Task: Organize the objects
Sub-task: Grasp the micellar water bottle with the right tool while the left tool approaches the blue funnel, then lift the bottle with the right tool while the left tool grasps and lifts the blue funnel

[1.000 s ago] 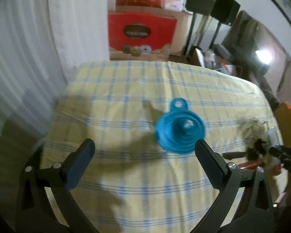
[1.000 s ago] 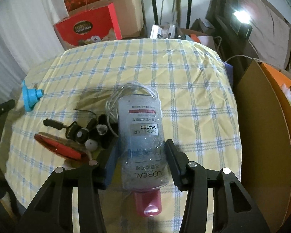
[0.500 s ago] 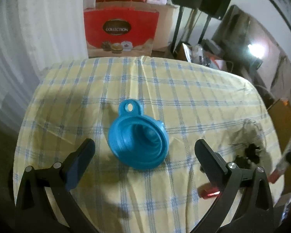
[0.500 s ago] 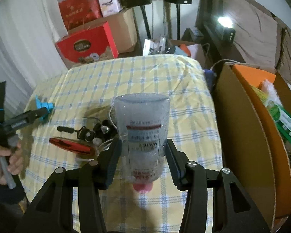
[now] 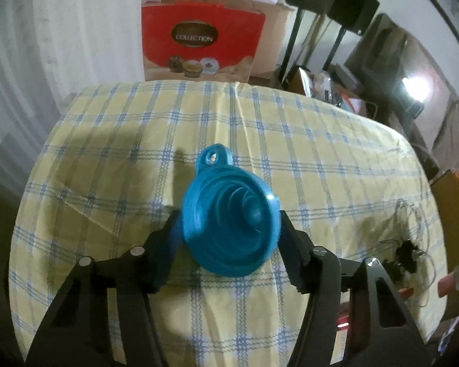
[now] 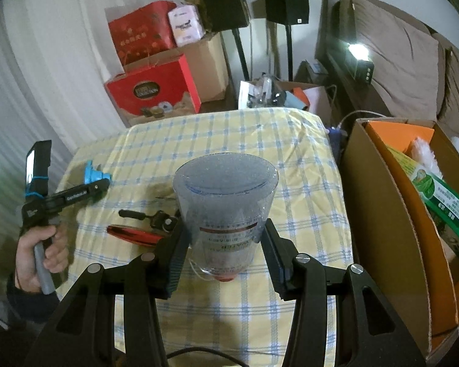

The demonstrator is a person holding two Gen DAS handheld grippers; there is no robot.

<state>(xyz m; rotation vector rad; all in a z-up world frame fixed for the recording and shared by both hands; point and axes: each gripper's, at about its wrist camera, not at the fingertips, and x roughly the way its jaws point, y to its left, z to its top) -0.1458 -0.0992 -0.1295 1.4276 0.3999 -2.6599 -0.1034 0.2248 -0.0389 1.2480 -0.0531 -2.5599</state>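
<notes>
**Both claws loaded, box waiting to the right**

While the left claw [image 5: 229, 232] is clenched on the blue funnel [image 5: 229, 223], the right claw [image 6: 225, 244] grips the clear micellar water bottle [image 6: 225, 211], base pointing forward and pink cap back toward the person. The funnel sits between the left claw's pads with its wide mouth facing the camera and its hanging tab pointing ahead; whether it is lifted off the checked surface [image 5: 321, 153] or resting on it cannot be told from this view. The bottle appears held above the cloth. Below and just left of the right claw lie a red flat object [image 6: 131, 235] and a black clip-like piece [image 6: 159, 220], not yet collected. To the right of that claw stands an open cardboard box [image 6: 379, 214] already holding a green packet [image 6: 443, 205].

The step in hand looks like carrying: both items are grasped and ready to go. The next move probably calls for swinging the bottle rightward over the box wall, lowering it clear of the packet, then releasing; the funnel could follow.
</notes>
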